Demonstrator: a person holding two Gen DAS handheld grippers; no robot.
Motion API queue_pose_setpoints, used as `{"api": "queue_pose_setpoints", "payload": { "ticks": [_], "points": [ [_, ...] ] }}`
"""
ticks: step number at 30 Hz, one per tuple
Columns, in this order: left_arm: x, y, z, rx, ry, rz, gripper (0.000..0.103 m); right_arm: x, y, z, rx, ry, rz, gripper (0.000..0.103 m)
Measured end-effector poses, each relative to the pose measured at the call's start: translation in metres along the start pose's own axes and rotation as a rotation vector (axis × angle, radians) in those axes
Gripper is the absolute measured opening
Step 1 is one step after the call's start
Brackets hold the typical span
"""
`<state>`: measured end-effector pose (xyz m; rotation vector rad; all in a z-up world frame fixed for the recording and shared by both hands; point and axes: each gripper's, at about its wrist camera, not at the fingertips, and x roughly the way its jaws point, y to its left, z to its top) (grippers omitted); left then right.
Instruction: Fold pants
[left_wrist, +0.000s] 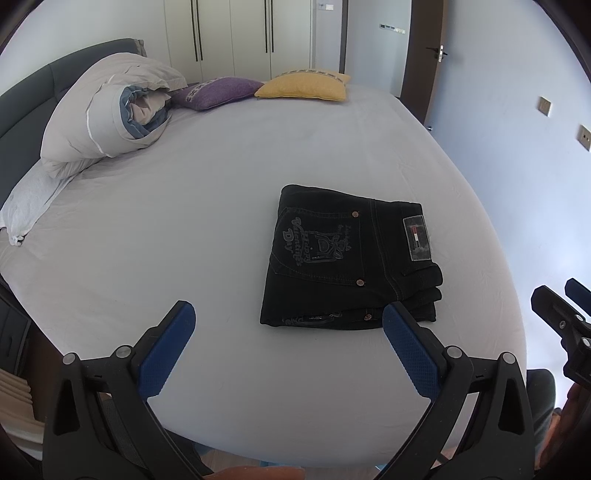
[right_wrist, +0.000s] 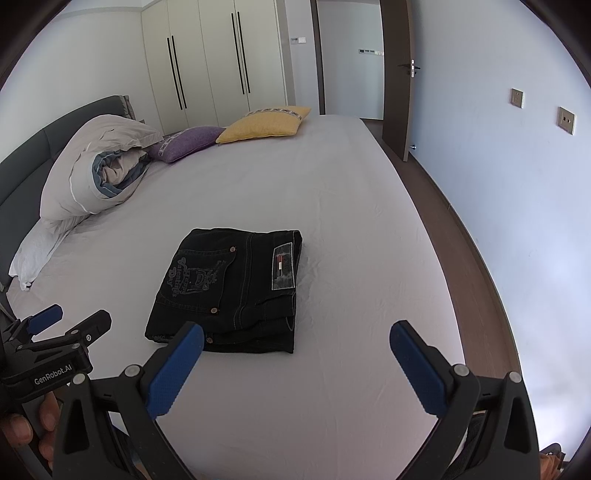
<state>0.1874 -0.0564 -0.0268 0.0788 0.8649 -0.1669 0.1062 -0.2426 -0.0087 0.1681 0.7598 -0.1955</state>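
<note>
Bed (left_wrist: 184, 206) w/ rolled duvet (left_wrist: 107, 110), purple cushion (left_wrist: 218, 90), yellow cushion (left_wrist: 306, 86) by headboard; wardrobe (right_wrist: 214, 62) behind.

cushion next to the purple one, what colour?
Yellow cushion, with a patterned band along its far edge; clearest in the right wrist view.

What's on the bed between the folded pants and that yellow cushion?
Nothing: only bare sheet lies between the pants and the yellow cushion, shown in both views.

Both wrist views low at bed (left_wrist: 221, 184) foot edge, facing headboard, near, sharing pants (left_wrist: 347, 258), pillows.
</note>
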Motion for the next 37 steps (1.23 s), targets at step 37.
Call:
{"api": "queue_pose_setpoints", "payload": {
  "ticks": [37],
  "points": [
    [-0.010, -0.013, 0.003, 0.042, -0.035, -0.003, 0.103, -0.002, -0.002, -0.006, 0.000, 0.010, 0.010, 0.103]
  ]
}}
